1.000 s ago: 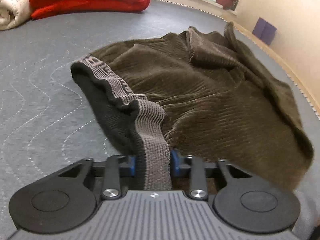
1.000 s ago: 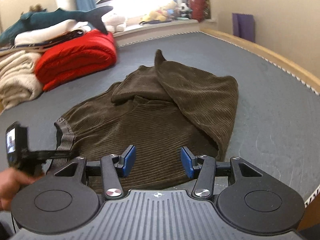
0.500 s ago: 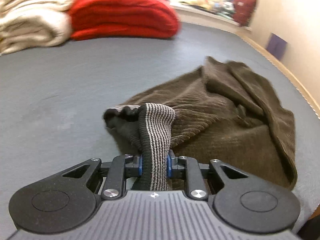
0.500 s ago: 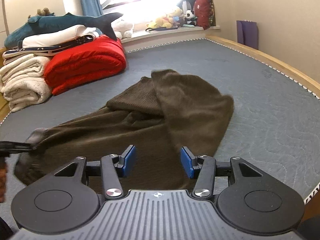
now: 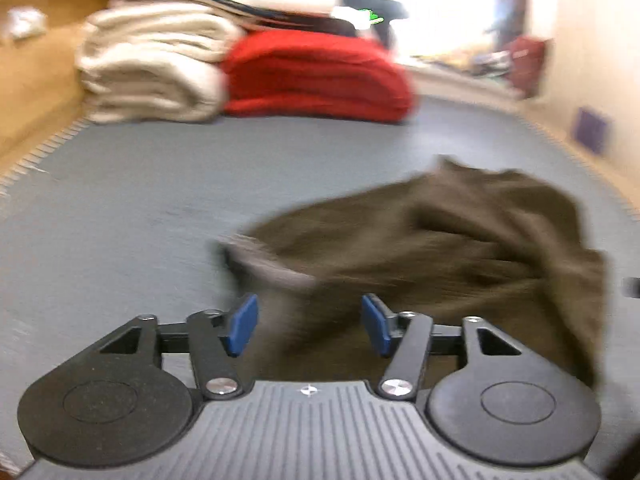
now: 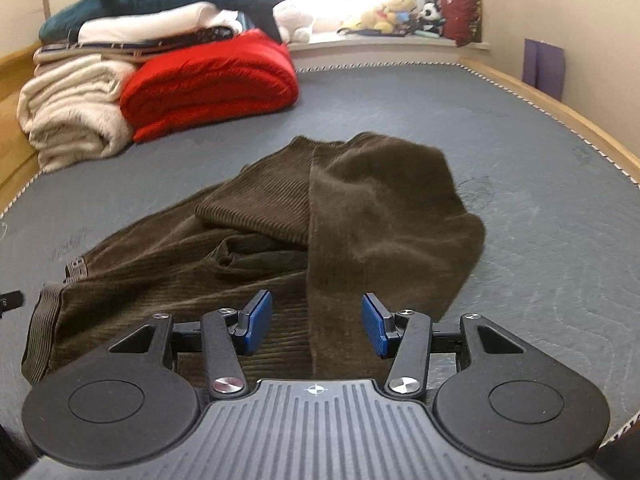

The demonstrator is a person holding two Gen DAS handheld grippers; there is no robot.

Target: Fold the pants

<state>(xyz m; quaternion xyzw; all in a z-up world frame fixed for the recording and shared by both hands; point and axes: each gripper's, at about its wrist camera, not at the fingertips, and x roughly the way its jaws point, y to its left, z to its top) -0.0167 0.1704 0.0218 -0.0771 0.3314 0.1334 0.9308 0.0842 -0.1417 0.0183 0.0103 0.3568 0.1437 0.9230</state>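
- Right now my left gripper (image 5: 310, 324) has its fingers spread wide, holding nothing; the right gripper (image 6: 316, 324) is equally open and empty.
- Rumpled brown corduroy pants (image 6: 320, 220) lie on the grey quilted mattress (image 6: 540, 220), one leg doubled over.
- Risk: grabbing the bunched layers would trap creases and skew the fold.
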